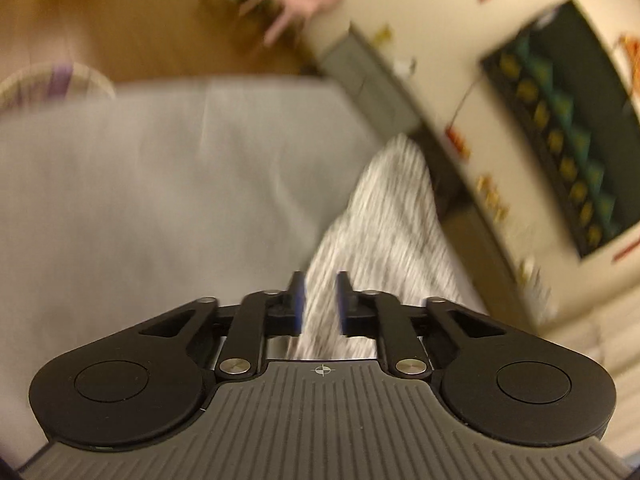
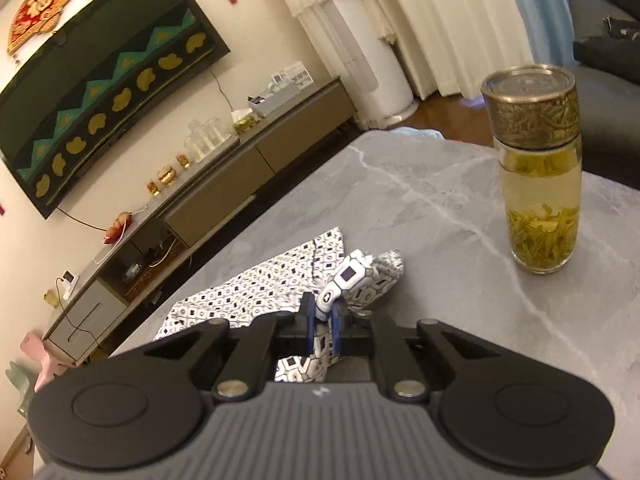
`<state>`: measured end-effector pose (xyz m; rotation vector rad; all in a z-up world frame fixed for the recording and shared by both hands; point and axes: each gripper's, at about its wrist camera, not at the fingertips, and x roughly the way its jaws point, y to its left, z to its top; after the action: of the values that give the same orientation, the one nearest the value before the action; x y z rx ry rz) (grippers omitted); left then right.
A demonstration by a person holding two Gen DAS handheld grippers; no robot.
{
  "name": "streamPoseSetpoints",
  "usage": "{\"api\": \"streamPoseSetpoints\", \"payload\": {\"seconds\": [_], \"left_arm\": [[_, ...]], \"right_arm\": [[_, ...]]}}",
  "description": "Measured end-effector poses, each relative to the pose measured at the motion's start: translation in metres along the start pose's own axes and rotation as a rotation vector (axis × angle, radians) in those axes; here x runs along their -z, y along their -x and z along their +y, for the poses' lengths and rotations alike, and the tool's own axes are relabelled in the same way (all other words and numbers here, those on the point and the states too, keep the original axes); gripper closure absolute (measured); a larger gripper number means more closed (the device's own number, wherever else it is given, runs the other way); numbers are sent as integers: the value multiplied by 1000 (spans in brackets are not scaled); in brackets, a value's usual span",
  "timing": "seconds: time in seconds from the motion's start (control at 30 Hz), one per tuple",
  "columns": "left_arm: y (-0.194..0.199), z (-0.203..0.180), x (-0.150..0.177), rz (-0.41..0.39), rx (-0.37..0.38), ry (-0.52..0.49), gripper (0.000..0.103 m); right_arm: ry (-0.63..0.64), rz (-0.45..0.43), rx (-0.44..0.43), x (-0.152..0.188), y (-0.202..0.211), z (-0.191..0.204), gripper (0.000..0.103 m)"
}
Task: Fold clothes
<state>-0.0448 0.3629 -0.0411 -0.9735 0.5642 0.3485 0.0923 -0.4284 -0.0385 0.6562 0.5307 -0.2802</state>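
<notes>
A white garment with a small black pattern [image 2: 256, 284] lies on the grey marble table [image 2: 420, 208]. My right gripper [image 2: 322, 312] is shut on a bunched edge of it and lifts that edge slightly off the table. In the blurred left wrist view the same garment [image 1: 384, 216] lies along the table's right side. My left gripper [image 1: 320, 284] is open just above its near end, with nothing between the pads.
A glass bottle of green tea [image 2: 538, 172] with a metal lid stands on the table to the right of the garment. A low TV cabinet [image 2: 200, 196] and a wall TV [image 2: 100, 84] are beyond the table edge. A woven basket [image 1: 52, 80] shows at far left.
</notes>
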Motion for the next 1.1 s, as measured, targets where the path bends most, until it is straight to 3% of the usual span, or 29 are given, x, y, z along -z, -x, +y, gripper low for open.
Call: {"api": "streamPoseSetpoints", "payload": {"seconds": [0.1, 0.17, 0.23, 0.27, 0.37, 0.4, 0.5, 0.57, 0.6, 0.67, 0.77, 0.83, 0.9, 0.97, 1.03, 1.1], "left_arm": [[-18, -4, 21, 67, -14, -13, 73], [-28, -12, 31, 92, -24, -36, 74], [-40, -27, 32, 93, -33, -85, 88], [-46, -31, 31, 94, -37, -107, 103], [-54, -40, 20, 73, -31, -147, 103], [-46, -35, 3, 43, 13, -123, 103], [-1, -26, -47, -154, 89, -19, 103], [18, -16, -70, -209, 72, 16, 103], [21, -14, -73, -189, 68, 6, 103], [7, -14, -55, -66, 45, -45, 103], [-19, -15, -15, 101, 9, -99, 89], [-35, -14, 7, 171, 9, -91, 82], [-44, -24, 13, 196, 10, -138, 67], [-53, -36, 15, 194, -2, -202, 65], [-60, -43, 16, 199, -17, -256, 72], [-70, -43, 17, 218, -30, -268, 87]], "right_arm": [[10, -34, 8, 6, 12, 0, 95], [6, -45, 10, 9, 18, -2, 95], [-14, -33, 2, 10, 17, -5, 95], [-21, -24, -3, 10, 16, -6, 95], [-13, -18, -35, 9, 12, -4, 95], [-26, -56, -51, 8, 18, -6, 95], [-19, -201, -92, -1, 43, -8, 95], [16, -248, -51, -5, 55, -9, 95], [16, -236, -24, -5, 54, -13, 95], [-14, -199, 26, -3, 48, -21, 94], [-94, -132, 99, 2, 34, -33, 89], [-33, -182, 146, 8, 40, -22, 81], [85, -297, 194, 23, 59, -4, 47], [204, -437, 236, 46, 84, 14, 38], [300, -537, 212, 75, 106, 32, 37], [394, -605, 153, 104, 125, 56, 36]]}}
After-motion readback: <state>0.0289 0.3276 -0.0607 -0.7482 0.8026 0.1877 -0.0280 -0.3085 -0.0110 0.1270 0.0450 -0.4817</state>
